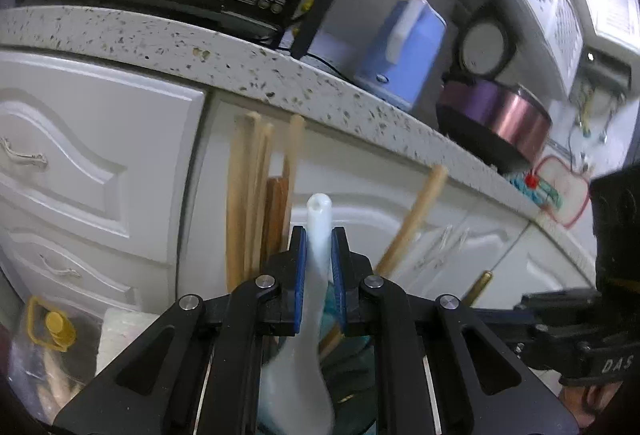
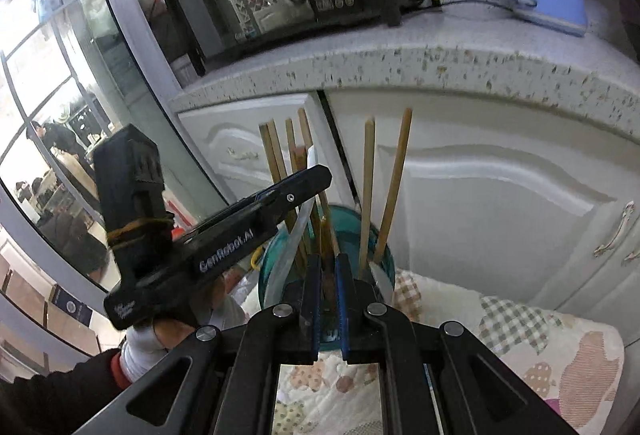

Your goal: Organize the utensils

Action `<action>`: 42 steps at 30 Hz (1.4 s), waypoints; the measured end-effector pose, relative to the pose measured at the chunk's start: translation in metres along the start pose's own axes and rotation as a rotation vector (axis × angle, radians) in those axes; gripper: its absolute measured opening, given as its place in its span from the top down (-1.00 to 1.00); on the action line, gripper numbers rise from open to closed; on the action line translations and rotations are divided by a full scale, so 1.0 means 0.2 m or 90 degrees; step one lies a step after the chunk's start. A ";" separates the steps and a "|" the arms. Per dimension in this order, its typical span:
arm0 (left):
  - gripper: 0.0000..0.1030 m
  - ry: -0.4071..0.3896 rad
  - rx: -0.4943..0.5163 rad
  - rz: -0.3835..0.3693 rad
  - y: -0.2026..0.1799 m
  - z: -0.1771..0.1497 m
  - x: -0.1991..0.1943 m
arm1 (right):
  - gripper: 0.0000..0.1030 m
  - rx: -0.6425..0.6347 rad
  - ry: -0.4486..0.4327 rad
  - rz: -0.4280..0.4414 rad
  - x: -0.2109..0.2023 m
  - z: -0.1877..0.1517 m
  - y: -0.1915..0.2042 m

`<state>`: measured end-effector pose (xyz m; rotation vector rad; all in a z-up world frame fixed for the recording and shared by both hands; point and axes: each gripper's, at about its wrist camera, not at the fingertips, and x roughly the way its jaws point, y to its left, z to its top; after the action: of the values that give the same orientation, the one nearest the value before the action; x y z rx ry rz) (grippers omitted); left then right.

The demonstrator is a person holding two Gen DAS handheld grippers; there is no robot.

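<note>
Where cabinets stand (white), speckled countertop (image 2: 400, 63)

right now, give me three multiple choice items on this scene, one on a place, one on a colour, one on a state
1. Where do the chopsticks stand?
A. in the teal cup
B. on the counter
C. in a drawer

2. What colour is the spoon in the left gripper?
A. red
B. white
C. black

3. How is the right gripper?
A. wide open
B. out of view
C. shut on a brown stick

Answers:
1 A, their lower ends go down inside the cup's rim.
2 B, the handle between the blue pads is white.
3 C, its jaws press a thin brown piece.
</note>
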<state>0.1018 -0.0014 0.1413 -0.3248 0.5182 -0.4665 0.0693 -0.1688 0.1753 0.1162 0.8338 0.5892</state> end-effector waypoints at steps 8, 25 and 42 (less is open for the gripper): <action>0.78 -0.014 0.003 0.007 0.04 0.01 -0.11 | 0.88 0.016 0.022 0.002 0.03 -0.05 -0.03; 0.79 0.009 0.102 0.040 -0.01 0.02 -0.16 | 0.88 0.023 0.040 -0.006 0.07 -0.08 -0.02; 0.09 0.082 0.060 0.061 0.02 -0.12 -0.23 | 0.70 0.060 0.058 -0.026 0.06 -0.15 -0.09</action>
<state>0.0559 0.0204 0.1387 -0.1800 0.6323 -0.4190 0.0614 -0.1818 0.1412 0.1592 0.9508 0.5202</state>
